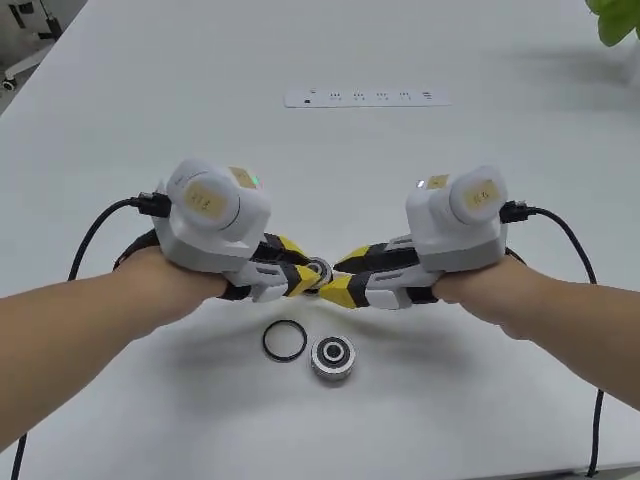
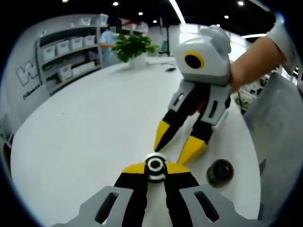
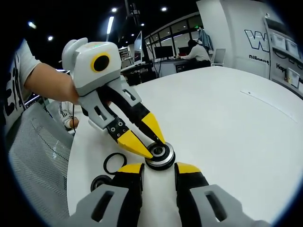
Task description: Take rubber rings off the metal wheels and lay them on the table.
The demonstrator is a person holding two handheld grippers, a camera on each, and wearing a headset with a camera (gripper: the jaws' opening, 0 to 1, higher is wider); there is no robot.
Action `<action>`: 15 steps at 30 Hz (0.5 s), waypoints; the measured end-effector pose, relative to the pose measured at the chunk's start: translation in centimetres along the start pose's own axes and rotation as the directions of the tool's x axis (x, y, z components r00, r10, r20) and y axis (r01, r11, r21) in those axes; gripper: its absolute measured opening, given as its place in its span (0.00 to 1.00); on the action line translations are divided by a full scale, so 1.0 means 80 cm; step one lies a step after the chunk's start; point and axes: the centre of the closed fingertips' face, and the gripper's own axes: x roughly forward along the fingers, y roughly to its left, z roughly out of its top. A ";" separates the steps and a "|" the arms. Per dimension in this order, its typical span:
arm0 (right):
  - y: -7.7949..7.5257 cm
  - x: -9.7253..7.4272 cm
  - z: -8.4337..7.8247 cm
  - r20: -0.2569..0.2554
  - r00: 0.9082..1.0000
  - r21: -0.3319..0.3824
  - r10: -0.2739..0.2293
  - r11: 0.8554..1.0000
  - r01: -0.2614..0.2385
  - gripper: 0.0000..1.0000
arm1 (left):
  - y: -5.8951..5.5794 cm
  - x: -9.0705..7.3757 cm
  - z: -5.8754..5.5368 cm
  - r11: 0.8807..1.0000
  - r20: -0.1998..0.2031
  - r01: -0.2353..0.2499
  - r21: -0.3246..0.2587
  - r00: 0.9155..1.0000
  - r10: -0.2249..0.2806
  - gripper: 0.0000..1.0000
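Note:
A small metal wheel (image 1: 318,272) with a dark rim hangs above the white table (image 1: 420,400), and my left gripper (image 1: 310,279) is shut on it. In the left gripper view the wheel (image 2: 155,165) sits between my yellow tips. My right gripper (image 1: 337,287) faces it from the right, open, its tips on either side of the wheel (image 3: 159,154) and close to it. The right gripper (image 2: 175,145) shows with its jaws spread. A loose black rubber ring (image 1: 285,340) lies flat on the table below, next to a second wheel (image 1: 333,357).
A white power strip (image 1: 365,97) lies far back at the table's middle. Green plant leaves (image 1: 612,20) reach in at the back right corner. Black cables (image 1: 95,235) trail from both grippers. A mesh chair (image 3: 28,156) stands beside the table edge.

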 end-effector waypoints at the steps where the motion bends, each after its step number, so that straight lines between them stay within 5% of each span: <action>1: 0.000 0.001 0.000 0.002 1.000 0.000 -0.001 1.000 0.001 0.22 | 0.000 0.000 0.000 1.000 0.000 0.000 0.002 1.000 0.000 0.14; 15: -0.003 0.003 -0.003 0.002 1.000 0.008 -0.020 1.000 0.020 0.19 | 0.000 -0.001 -0.002 1.000 0.006 -0.004 -0.004 1.000 0.004 0.14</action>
